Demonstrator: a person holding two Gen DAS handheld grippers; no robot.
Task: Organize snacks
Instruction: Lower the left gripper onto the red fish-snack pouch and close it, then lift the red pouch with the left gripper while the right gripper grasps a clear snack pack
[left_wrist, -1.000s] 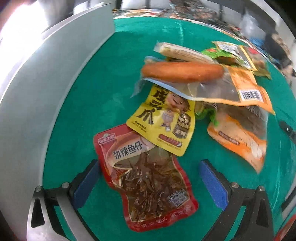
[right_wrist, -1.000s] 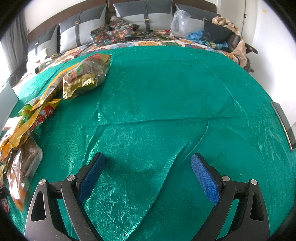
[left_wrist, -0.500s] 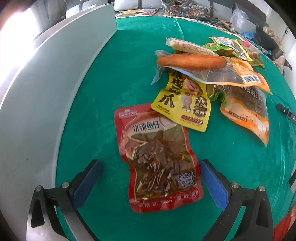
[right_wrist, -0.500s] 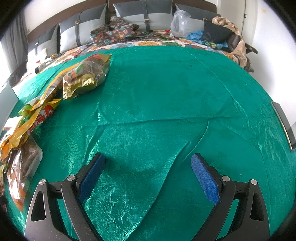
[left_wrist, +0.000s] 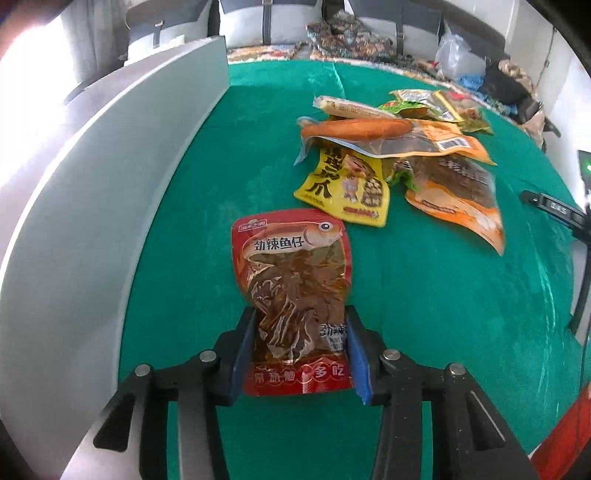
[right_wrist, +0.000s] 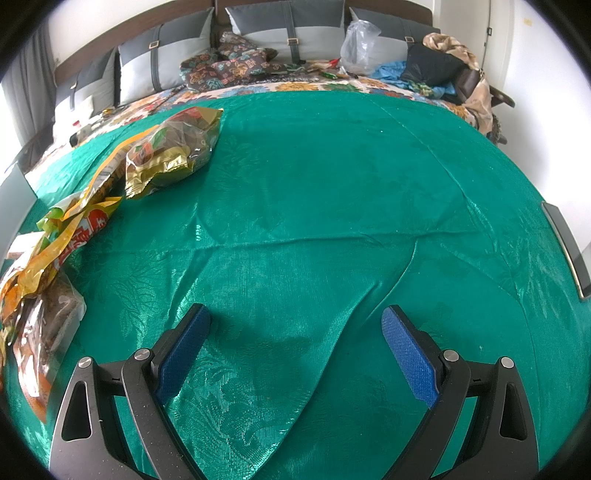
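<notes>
My left gripper is shut on the lower part of a red fish snack packet, which sticks out ahead of the fingers over the green cloth. Beyond it lies a pile of snacks: a yellow packet, a sausage in a clear orange pack, an orange packet and a green-gold packet. My right gripper is open and empty over bare green cloth. The same pile shows at the right wrist view's left edge, with a gold packet.
A grey-white box wall runs along the left of the left wrist view. A black device lies at the right edge. Cushions and bags lie beyond the cloth. A dark flat object sits at the right.
My left gripper has closed on the red fish packet and drawn it away from the pile toward the near side. The right gripper has not moved.
</notes>
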